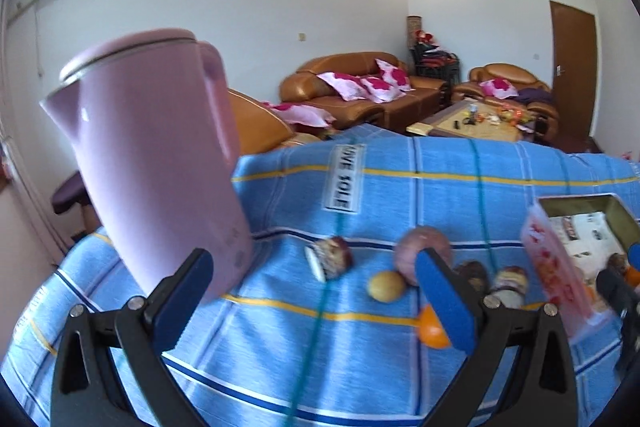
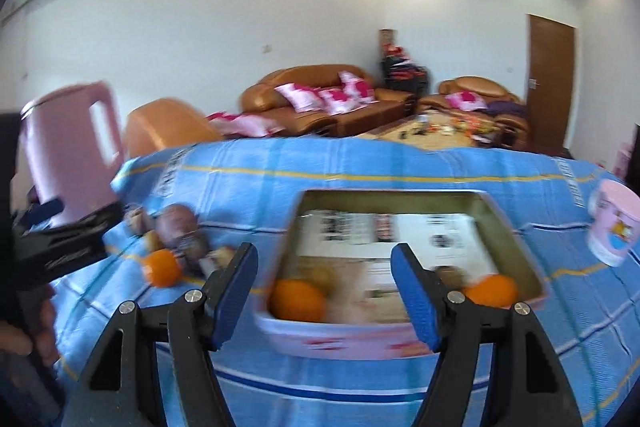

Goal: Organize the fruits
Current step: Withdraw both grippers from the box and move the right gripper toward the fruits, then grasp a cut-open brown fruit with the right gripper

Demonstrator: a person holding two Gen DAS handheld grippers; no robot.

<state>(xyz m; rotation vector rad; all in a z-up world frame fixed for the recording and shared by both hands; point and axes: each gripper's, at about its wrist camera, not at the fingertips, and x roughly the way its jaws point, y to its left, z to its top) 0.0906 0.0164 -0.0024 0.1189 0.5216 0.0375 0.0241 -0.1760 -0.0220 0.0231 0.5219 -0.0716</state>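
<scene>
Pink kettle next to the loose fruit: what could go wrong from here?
1. The pink kettle stands tall right by the left tongs, which are open and empty; a sideways sweep could topple it.
2. The loose orange and small yellow fruit are round and lie on a blue cloth; a nudge could roll them away.
3. Both views are blurred, so a grasp may be misjudged.

White walls, recessed ceiling lights; tan leather sofa with pink cushions; brown wooden door right of sofa.
</scene>
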